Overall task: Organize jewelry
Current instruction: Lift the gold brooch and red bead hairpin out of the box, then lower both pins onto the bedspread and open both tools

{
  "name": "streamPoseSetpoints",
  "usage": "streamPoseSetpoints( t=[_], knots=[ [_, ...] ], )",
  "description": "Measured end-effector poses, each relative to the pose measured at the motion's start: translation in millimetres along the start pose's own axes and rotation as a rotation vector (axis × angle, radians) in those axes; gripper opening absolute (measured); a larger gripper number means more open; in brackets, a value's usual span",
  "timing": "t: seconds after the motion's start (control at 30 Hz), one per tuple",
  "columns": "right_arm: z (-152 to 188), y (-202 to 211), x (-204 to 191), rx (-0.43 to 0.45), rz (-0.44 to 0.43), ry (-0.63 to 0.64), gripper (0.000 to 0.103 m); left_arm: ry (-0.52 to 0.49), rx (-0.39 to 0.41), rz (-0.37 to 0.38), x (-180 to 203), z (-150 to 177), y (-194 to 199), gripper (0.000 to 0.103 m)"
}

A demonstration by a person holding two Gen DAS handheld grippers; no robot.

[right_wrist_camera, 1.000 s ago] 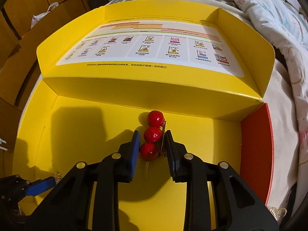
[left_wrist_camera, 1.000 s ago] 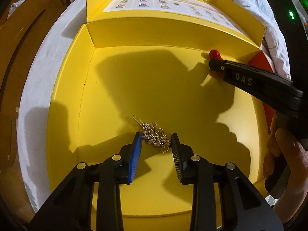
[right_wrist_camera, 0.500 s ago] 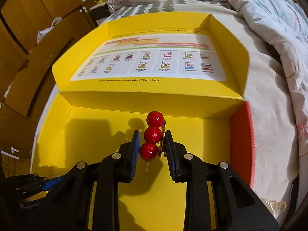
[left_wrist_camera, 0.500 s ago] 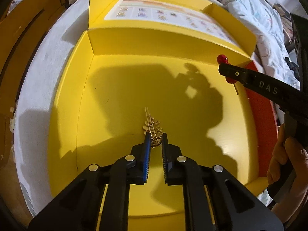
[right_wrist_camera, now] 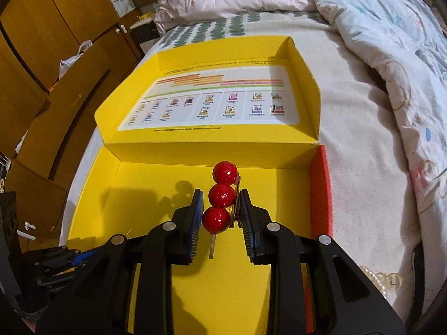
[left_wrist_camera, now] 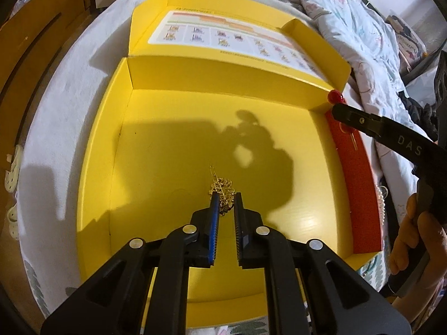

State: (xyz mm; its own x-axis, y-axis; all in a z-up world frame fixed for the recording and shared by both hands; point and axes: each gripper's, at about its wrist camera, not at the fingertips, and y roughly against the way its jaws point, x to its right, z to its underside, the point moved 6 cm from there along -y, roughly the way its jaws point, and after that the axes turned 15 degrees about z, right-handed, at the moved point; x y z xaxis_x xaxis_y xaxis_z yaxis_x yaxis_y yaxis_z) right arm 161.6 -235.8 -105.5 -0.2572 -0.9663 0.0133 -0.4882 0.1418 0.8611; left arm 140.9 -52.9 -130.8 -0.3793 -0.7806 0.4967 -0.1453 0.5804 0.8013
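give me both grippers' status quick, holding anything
Left gripper: shut on the gold hair clip.
Right gripper: shut on the red bead hairpin.

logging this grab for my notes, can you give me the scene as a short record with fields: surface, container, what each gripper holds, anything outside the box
surface: bed with a patterned quilt
container: open yellow box, printed chart inside its lid
left gripper: shut on the gold hair clip, above the box floor
right gripper: shut on the red bead hairpin
outside box: pearl beads on the bed by the red side wall
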Motion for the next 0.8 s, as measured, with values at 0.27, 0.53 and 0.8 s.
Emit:
streamPoseSetpoints(
  t=[0.27,0.53,0.8],
  knots=[
    [14.9,68.2,28.2,0.047,-0.006,-0.016,0.027,-0.061,0.021,0.045,35.6,12.8,21.5,0.010],
    [87.5,150.3,101.8,0.084,0.056,-0.105,0.027,-0.223,-0.003,0.167,125.2,64.7,39.6,0.010],
    [183.2,149.9,167.1,-0.016,0.132,-0.206,0.027,-0.346,-0.134,0.230,193.9,138.0,8.7,0.010]
  ],
)
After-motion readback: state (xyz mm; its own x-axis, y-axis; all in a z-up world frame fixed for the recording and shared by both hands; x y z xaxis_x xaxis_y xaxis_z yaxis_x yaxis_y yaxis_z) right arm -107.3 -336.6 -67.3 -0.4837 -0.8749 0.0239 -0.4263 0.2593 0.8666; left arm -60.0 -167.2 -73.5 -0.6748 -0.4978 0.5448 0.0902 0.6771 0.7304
